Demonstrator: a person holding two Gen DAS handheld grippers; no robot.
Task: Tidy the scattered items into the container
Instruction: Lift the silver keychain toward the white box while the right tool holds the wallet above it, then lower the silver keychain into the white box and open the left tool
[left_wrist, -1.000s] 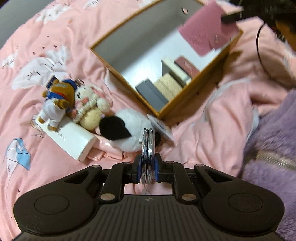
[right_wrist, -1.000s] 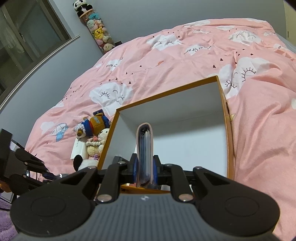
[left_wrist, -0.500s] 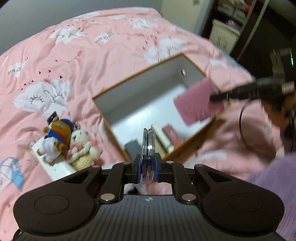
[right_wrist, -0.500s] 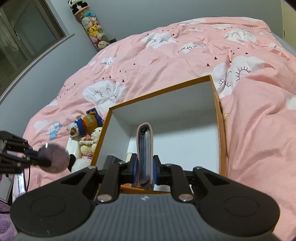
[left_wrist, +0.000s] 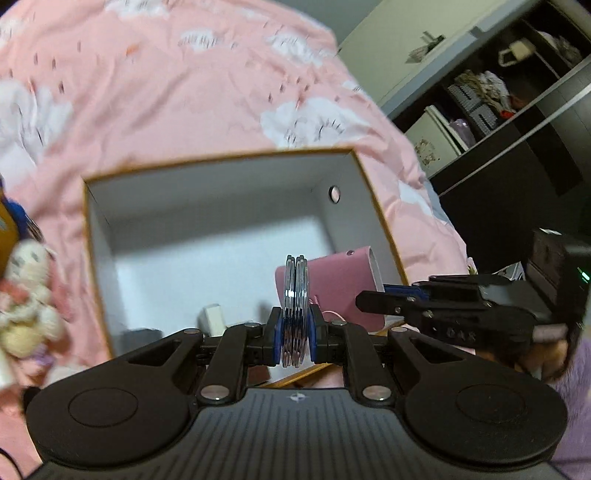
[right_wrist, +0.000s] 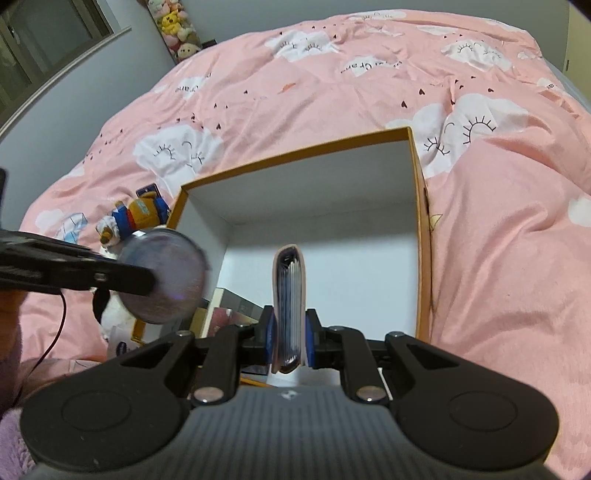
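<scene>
An orange-rimmed box with white inside (left_wrist: 373, 199) (right_wrist: 421, 206) sits on the pink bed. My left gripper (left_wrist: 294, 332) is shut on a round silver compact mirror (left_wrist: 294, 291), held edge-on over the box's near edge; the mirror also shows in the right wrist view (right_wrist: 162, 275). My right gripper (right_wrist: 290, 332) is shut on a pink card holder (right_wrist: 290, 295), held upright over the box; the holder shows in the left wrist view (left_wrist: 340, 284). Small boxes (right_wrist: 236, 302) lie in the box's near corner.
Plush toys lie left of the box: a cream bunny (left_wrist: 26, 291), an orange and blue bear (right_wrist: 136, 218) and a black and white plush (right_wrist: 107, 310). Dark shelving (left_wrist: 517, 110) stands beyond the bed. A purple fleece (right_wrist: 14, 435) lies at the near edge.
My left gripper has lifted the mirror from beside the plush toys and swung right, to over the box's near edge. My right gripper has held the card holder over the box, lowering slightly.
</scene>
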